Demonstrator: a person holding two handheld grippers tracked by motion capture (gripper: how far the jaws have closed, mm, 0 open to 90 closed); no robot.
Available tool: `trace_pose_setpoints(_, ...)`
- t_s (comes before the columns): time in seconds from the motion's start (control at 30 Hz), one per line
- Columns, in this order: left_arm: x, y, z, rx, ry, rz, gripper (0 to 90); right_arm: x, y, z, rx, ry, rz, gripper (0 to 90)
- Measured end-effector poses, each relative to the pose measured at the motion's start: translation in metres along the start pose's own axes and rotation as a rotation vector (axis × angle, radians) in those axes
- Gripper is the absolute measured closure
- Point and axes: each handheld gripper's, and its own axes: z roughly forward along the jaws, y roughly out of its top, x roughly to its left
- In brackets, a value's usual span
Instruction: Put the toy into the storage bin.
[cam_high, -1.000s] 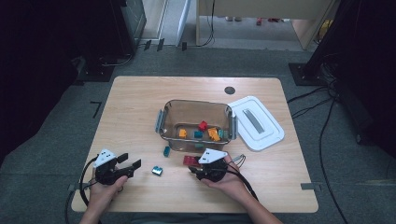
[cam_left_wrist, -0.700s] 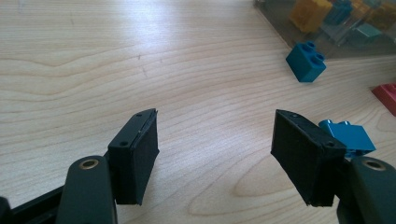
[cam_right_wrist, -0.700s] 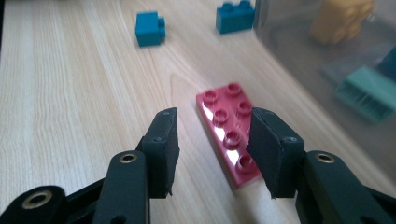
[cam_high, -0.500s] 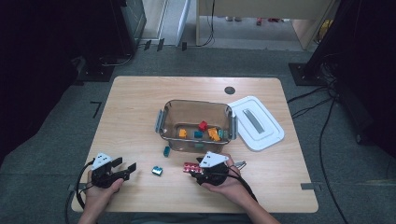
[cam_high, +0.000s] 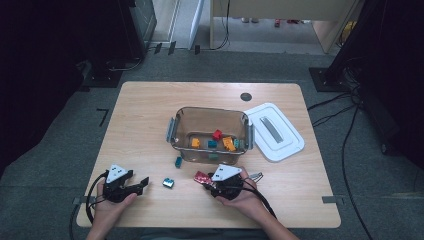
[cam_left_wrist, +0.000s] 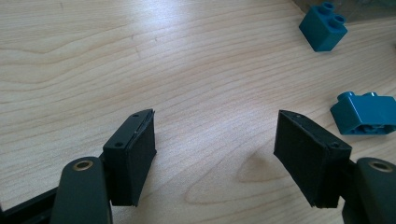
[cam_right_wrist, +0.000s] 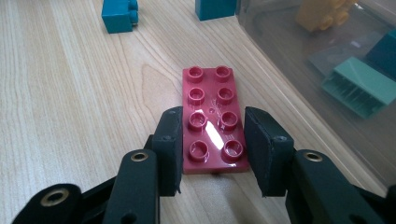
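Judging by the clear bin (cam_high: 210, 130) at the centre of the frame, I'm partway through loading bricks: several already lie inside it, its white lid (cam_high: 275, 131) off to the right. My right tool (cam_right_wrist: 212, 144) sits lower centre, jaws pinching a red plate (cam_right_wrist: 212, 116) by its long edges, low over the surface (cam_high: 150, 115) beside the bin wall. My left tool (cam_left_wrist: 215, 154), lower left, is spread wide and holds nothing. Two teal bricks (cam_high: 168, 183) (cam_high: 178, 161) lie loose between us, yet to go in.
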Motion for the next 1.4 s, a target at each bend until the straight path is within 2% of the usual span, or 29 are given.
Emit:
trace_pose_setpoints(0.17,0.0,0.0,0.0,-0.001,0.0,-0.001,29.7,0.001,0.001,-0.002,-0.006,0.009,0.01,60.3)
trace_pose_setpoints(0.33,0.0,0.0,0.001,0.004,0.0,0.003,29.7,0.004,0.012,-0.017,-0.047,0.023,0.015,60.3)
trace_pose_setpoints(0.47,-0.001,0.0,0.001,0.003,0.002,0.005,29.4,0.005,0.027,-0.035,-0.085,0.034,0.018,60.2)
trace_pose_setpoints(0.63,-0.001,0.0,0.001,0.003,0.001,0.006,29.2,0.002,0.055,-0.067,-0.157,0.028,0.006,60.2)
trace_pose_setpoints(0.7,-0.001,0.0,0.001,0.003,0.0,0.006,29.1,-0.005,0.068,-0.08,-0.192,0.014,0.015,60.2)
trace_pose_setpoints(0.8,-0.001,0.0,0.001,0.003,-0.001,0.006,29.1,-0.019,0.083,-0.094,-0.221,-0.035,0.036,60.2)
trace_pose_setpoints(0.9,-0.001,0.0,0.001,0.001,-0.003,0.005,29.0,-0.036,0.091,-0.097,-0.225,-0.078,0.074,60.2)
trace_pose_setpoints(1.0,-0.001,0.0,0.001,0.001,-0.002,0.007,29.0,-0.058,0.094,-0.094,-0.214,-0.13,0.124,60.2)
trace_pose_setpoints(1.13,-0.001,0.0,0.001,0.001,-0.003,0.007,28.9,-0.081,0.092,-0.085,-0.18,-0.169,0.185,60.2)
trace_pose_setpoints(1.27,-0.001,0.0,0.001,0.002,-0.005,0.007,28.8,-0.094,0.087,-0.077,-0.137,-0.201,0.223,60.1)
trace_pose_setpoints(1.4,-0.001,0.0,0.001,0.002,-0.007,0.007,28.6,-0.1,0.083,-0.073,-0.129,-0.214,0.24,59.8)
